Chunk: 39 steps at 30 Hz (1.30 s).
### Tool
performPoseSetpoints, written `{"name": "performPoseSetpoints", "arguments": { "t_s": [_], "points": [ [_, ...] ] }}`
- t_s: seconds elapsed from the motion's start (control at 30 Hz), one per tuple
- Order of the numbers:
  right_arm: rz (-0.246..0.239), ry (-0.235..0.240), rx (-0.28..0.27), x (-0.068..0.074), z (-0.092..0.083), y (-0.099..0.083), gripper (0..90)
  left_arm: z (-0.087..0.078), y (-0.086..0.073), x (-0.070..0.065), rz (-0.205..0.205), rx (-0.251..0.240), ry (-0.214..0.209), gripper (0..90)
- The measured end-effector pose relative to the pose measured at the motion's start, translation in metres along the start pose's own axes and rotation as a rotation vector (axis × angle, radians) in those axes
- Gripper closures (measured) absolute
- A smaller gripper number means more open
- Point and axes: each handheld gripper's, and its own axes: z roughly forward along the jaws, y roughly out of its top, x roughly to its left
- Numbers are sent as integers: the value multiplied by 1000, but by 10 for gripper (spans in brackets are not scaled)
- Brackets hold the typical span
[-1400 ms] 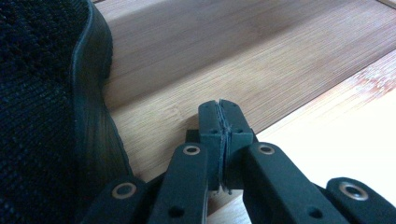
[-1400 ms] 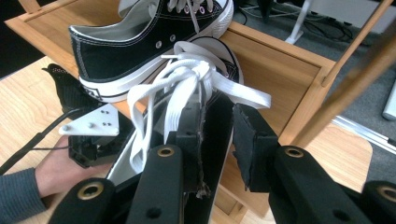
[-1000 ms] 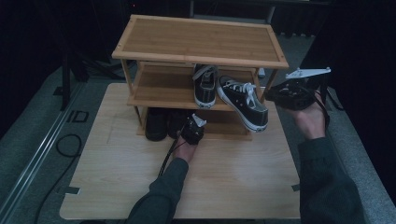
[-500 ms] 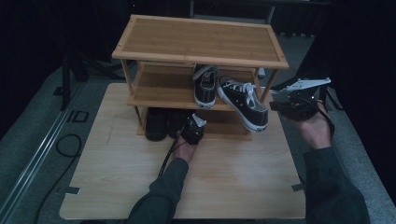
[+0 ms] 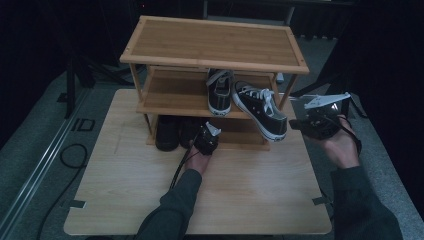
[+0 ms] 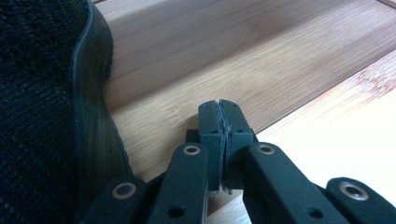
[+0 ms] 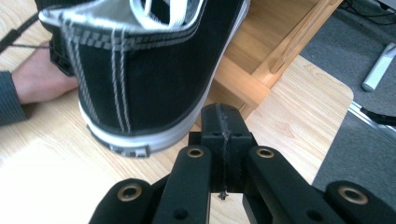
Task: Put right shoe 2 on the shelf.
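A three-level bamboo shoe rack point(image 5: 215, 45) stands on a wooden board point(image 5: 240, 195). Two black-and-white sneakers sit on its middle shelf. One sneaker point(image 5: 219, 92) is straight. The other sneaker point(image 5: 260, 110) is skewed, its heel point(image 7: 154, 79) hanging over the front right edge. My right gripper point(image 7: 219, 109) is shut and empty, close behind that heel, at the rack's right point(image 5: 294, 124). My left gripper point(image 6: 219, 105) is shut and empty, low over the bottom shelf point(image 6: 210, 56), beside a black shoe point(image 6: 42, 116). It shows at the rack's front point(image 5: 201, 140).
A pair of black shoes point(image 5: 166, 132) fills the left of the bottom shelf. The rack's right front post point(image 7: 289, 46) stands just past my right gripper. Grey carpet point(image 5: 380, 150) surrounds the board, with a cable point(image 5: 65, 155) at the left.
My right gripper has come down and drawn closer to the skewed sneaker's heel. The left hand and the shoes have stayed put.
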Motion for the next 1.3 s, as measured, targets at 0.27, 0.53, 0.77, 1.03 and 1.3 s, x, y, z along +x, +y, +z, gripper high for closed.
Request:
{"name": "performPoseSetpoints", "arguments": {
  "t_s": [0.27, 0.53, 0.77, 1.03, 1.3],
  "points": [
    [-32, 14, 13, 10, -5, -11, 900, 0, 0, 0, 1, 1, -1, 886],
    [-60, 24, 16, 19, -13, -19, 900, 0, 0, 0, 1, 0, 0, 886],
    [-79, 37, 13, 27, -15, -22, 900, 0, 0, 0, 1, 0, 1, 886],
    [-101, 53, 20, 34, -8, -18, 900, 0, 0, 0, 3, 3, -4, 892],
    [-99, 99, -48, 43, -6, -8, 900, 0, 0, 0, 8, 7, -7, 898]
  ]
}}
